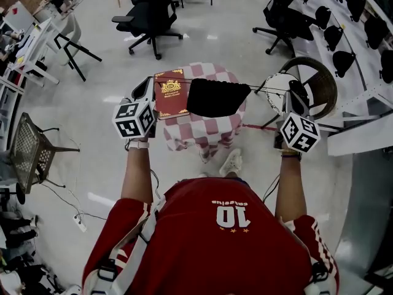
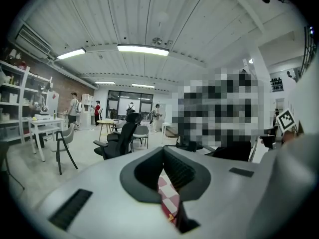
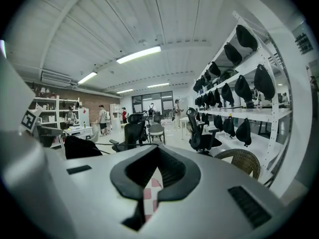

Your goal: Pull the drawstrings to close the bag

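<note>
**Black bag held in the air by its two drawstrings**

Head view: a person in a red shirt holds one gripper in each hand, arms stretched forward. The black bag [image 1: 218, 97] hangs in the air between the two grippers, above a small table [image 1: 212, 128] covered with a red-and-white checked cloth. It does not appear to rest on the cloth. The drawstrings [image 1: 270, 90] run out from the top of the bag to either side as thin, nearly straight lines, one side to each gripper.

The left gripper [image 1: 149, 86] is to the left of the bag, over the table's left edge. Its jaws are closed together, and the cord on that side ends at their tips. In the left gripper view [image 2: 160, 158] the two jaws meet along one line, with only a sliver of checked cloth showing below them.

The right gripper [image 1: 295, 94] is to the right of the bag, well clear of the table. Its jaws are likewise pressed together on the cord. In the right gripper view [image 3: 157, 158] a thin dark string leads from the bag [image 3: 82, 147] straight to the closed jaw tips.

A dark red book [image 1: 170, 94] lies on the left part of the cloth, beside and partly under the bag as seen from above. A round wicker chair [image 1: 319, 82] stands on the floor behind the right gripper. A black office chair [image 1: 150, 17] stands farther back. One white shoe [image 1: 230, 163] of the person shows at the near edge of the table.
</note>
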